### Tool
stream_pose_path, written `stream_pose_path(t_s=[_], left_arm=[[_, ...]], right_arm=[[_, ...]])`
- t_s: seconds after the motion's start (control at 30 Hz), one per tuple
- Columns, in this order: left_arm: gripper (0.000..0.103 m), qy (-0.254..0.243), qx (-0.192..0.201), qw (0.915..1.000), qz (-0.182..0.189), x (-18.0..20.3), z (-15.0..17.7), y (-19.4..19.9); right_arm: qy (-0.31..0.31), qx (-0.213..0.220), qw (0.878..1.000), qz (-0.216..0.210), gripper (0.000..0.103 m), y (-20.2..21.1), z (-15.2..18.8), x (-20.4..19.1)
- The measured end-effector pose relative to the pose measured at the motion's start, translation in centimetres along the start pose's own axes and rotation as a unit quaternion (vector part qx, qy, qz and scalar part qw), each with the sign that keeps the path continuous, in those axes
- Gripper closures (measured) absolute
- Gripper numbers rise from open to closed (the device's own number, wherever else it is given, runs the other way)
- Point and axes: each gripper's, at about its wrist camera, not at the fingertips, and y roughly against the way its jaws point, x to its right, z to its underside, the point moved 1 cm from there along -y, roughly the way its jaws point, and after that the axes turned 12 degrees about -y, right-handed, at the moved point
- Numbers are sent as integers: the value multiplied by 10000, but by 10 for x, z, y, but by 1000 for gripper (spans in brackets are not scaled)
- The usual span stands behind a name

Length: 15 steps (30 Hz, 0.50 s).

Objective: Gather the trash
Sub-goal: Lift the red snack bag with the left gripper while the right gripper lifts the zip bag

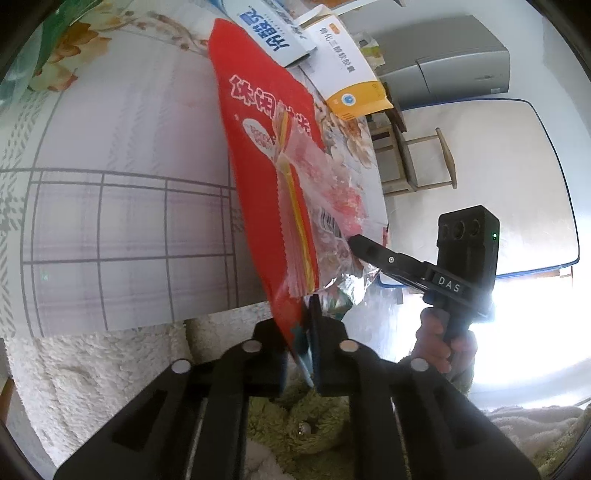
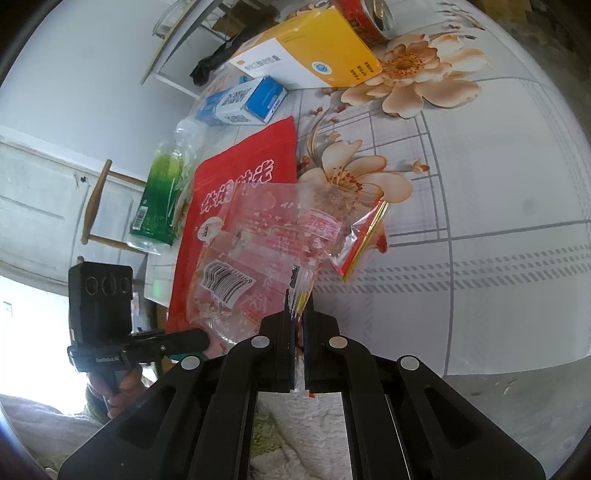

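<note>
A red snack bag with white Chinese lettering is held above the table edge; my left gripper is shut on its bottom edge. It also shows in the right wrist view. A clear crinkly wrapper with a barcode and red print lies against the red bag; my right gripper is shut on its edge. The wrapper appears in the left wrist view, with the right gripper at its lower end. The left gripper shows at the red bag's lower edge.
The table has a floral and grid-patterned cloth. On it are a yellow-white box, a blue-white box, a green-labelled bottle and a red can. A wooden chair and a grey fridge stand beyond.
</note>
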Motion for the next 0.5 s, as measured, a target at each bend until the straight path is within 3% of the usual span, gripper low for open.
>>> stream_pose_path(t_s=[0.27,0.5], left_arm=[[101,-282,219,9993,74,11,0,13],[102,-586,399,9974,144,22,-2,28]], right_arm=[[-366,288,9962,-739,101,35,-7,14],[-443,617,9911,-1097,101,66,-10,18]])
